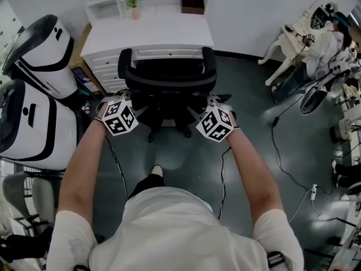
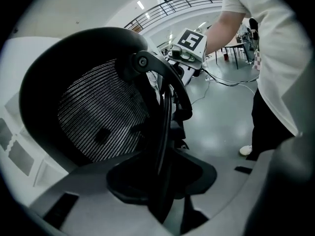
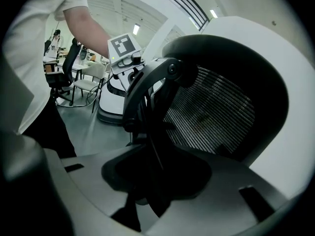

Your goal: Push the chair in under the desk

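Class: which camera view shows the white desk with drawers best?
The head view: the white desk with drawers appears almost whole, top and drawer fronts, behind the black mesh office chair. Both gripper views show only white patches of it beside the chair's backrest.

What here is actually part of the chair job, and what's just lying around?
Part of the job: black chair, white desk, left gripper, right gripper.
Just lying about: potted plant, brown box, white machines, floor cable.

Glossy dark-grey floor (image 1: 248,106), white wall (image 1: 254,10); at left, perhaps two white machines (image 1: 39,44).
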`<act>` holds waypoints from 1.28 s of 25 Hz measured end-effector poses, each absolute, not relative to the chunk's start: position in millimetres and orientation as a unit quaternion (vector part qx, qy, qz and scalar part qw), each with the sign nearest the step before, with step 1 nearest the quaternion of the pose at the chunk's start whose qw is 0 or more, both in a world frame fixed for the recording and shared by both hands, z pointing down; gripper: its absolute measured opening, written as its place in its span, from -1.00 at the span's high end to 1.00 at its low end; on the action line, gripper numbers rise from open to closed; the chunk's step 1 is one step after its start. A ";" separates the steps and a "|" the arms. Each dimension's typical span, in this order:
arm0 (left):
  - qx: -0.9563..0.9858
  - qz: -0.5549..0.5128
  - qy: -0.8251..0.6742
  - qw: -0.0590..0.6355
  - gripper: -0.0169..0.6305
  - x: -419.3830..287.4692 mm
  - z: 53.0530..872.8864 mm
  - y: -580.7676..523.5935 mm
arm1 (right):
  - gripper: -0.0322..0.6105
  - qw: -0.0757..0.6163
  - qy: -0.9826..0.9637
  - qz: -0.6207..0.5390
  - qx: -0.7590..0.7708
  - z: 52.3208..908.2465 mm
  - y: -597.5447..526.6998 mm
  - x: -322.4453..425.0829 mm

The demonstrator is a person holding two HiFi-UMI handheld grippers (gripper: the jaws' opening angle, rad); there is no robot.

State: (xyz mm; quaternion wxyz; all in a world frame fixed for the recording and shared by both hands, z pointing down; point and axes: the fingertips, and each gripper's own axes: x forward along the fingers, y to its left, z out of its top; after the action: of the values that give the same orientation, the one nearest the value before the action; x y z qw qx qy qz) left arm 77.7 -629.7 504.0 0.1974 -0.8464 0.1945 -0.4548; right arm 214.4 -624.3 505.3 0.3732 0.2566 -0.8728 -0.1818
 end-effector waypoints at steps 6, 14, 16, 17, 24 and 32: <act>-0.851 -0.398 0.287 0.190 0.44 61.4 466.0 -622.8 | 0.49 0.310 -0.874 -0.193 0.320 472.0 -613.6 227.0; -0.889 -0.246 0.382 0.056 0.46 55.2 430.7 -563.8 | 0.49 0.250 -0.889 -0.155 0.352 452.9 -555.7 241.1; -0.893 -0.204 0.400 0.012 0.50 57.4 425.1 -543.9 | 0.52 0.220 -0.899 -0.145 0.350 446.4 -539.8 239.1; -0.894 -0.182 0.410 -0.009 0.54 58.8 423.2 -532.9 | 0.55 0.202 -0.904 -0.137 0.350 443.0 -530.9 238.5; -0.871 -0.133 0.466 -0.082 0.96 74.4 439.6 -448.5 | 0.89 0.128 -0.923 -0.051 0.360 446.2 -460.2 245.7; -0.882 -0.147 0.433 -0.113 0.96 87.6 458.0 -375.5 | 0.89 0.106 -0.928 0.011 0.356 470.0 -387.1 242.8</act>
State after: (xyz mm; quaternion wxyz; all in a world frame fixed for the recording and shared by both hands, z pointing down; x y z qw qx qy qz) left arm 87.6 -375.5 458.0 -0.1132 -0.8820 0.4332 -0.1472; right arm 242.8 -387.1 470.0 0.1060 0.3557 -0.9285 0.0105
